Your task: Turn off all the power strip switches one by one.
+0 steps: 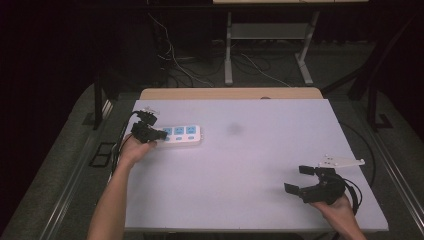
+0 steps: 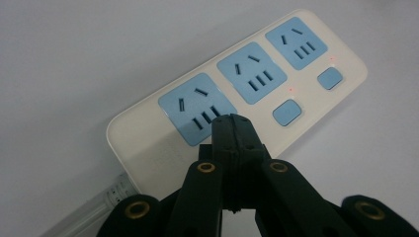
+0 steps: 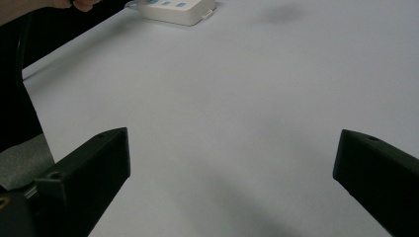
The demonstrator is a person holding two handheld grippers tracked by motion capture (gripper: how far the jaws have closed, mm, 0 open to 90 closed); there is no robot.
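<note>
A white power strip with three blue sockets lies at the table's far left. My left gripper is shut, with its tips down on the strip's near end. In the left gripper view the closed jaws cover the spot beside the nearest socket. Blue switches show next to the other two sockets, each with a small red dot above it. My right gripper hovers at the near right of the table, open and holding nothing. Its view has the jaws spread wide over bare table, with the power strip far off.
The white table top has a wooden strip along its far edge. The strip's cord leaves toward the table's left side. Behind the table are desk legs and loose cables on the floor.
</note>
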